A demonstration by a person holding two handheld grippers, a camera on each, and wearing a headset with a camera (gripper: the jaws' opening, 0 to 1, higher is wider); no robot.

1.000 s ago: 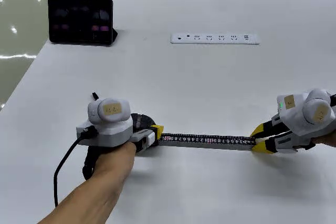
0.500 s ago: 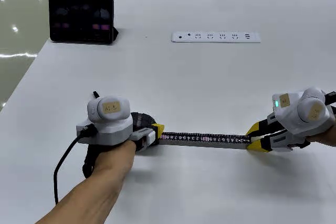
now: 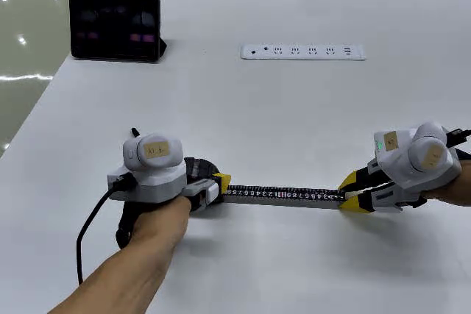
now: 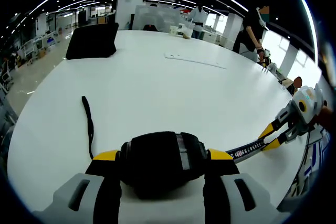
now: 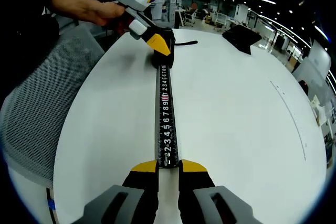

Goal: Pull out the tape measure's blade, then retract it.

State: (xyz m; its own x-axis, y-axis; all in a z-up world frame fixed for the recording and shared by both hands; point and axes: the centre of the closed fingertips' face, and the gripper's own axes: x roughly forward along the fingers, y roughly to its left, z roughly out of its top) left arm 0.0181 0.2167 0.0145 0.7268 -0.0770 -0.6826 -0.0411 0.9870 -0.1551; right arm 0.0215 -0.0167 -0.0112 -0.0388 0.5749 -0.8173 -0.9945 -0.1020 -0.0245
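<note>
On a smooth white workbench (image 3: 294, 123), one tape measure (image 3: 200, 173) lies stretched between two hand-held grippers, on the person's side of a single white power strip (image 3: 302, 51) and well apart from it. The left gripper (image 3: 210, 183), white-bodied with yellow-tipped black jaws, is clamped on the tape measure's rounded black case, one jaw on each side of it. The right gripper (image 3: 347, 194), of the same make, has its jaws pinched together on the free end of the blade (image 3: 283, 195). That blade, a narrow dark strip printed with pale numerals and a few red marks, runs flat and straight along the tabletop, roughly parallel to the power strip. The case sits below and to the left of the strip; the blade's tip falls almost directly below the strip's right end. A thin black wrist strap (image 4: 88, 124) trails from the case across the table. One bare hand (image 3: 158, 226) grips the left tool, from which one black cable (image 3: 88, 233) loops down; the other hand (image 3: 450, 193) holds the right tool at the frame's edge. One dark-screened tablet (image 3: 115, 27) stands propped well to the left of the power strip.
</note>
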